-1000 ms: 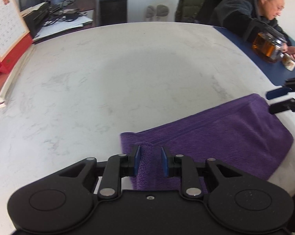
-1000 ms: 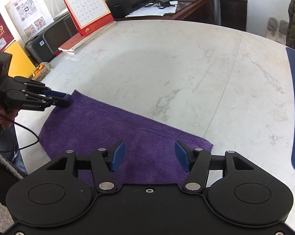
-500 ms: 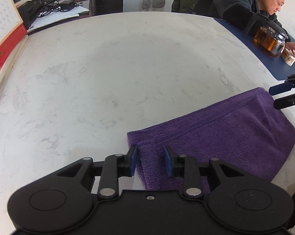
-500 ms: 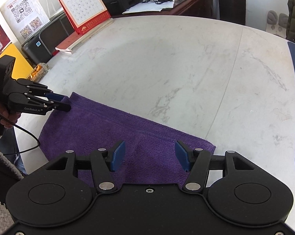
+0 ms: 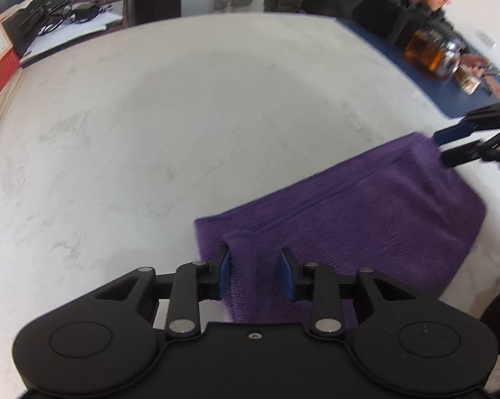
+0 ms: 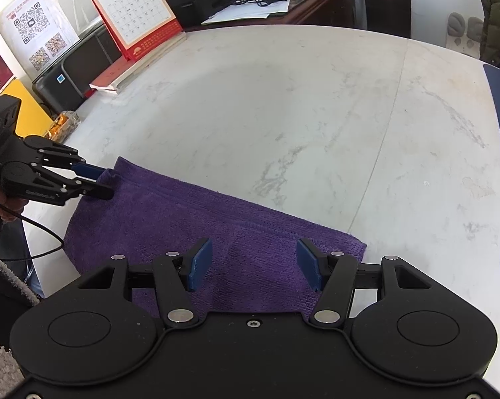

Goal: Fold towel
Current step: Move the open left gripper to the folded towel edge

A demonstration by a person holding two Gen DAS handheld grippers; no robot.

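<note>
Towel point(image 6: 190, 219), purple and doubled, lies flat at the tabletop's point(image 6: 283, 116) near edge, long axis running side to side between the tools. Left tool point(image 5: 253, 274) stands parted at the towel's left corner, a ridge of cloth between its pads, gripping nothing; right tool point(image 6: 253, 266) gapes wide over the right end. This fits corners just laid down or about to be pinched.

Your purple towel point(image 6: 196, 219) is lying folded on the near part of the white marble table, its long folded edge running across in front of you. The pile is looking soft and ribbed. Its near side is draping over the table's edge. At the left corner point(image 5: 223, 236) a small ridge of cloth is standing up, bunched.
</note>
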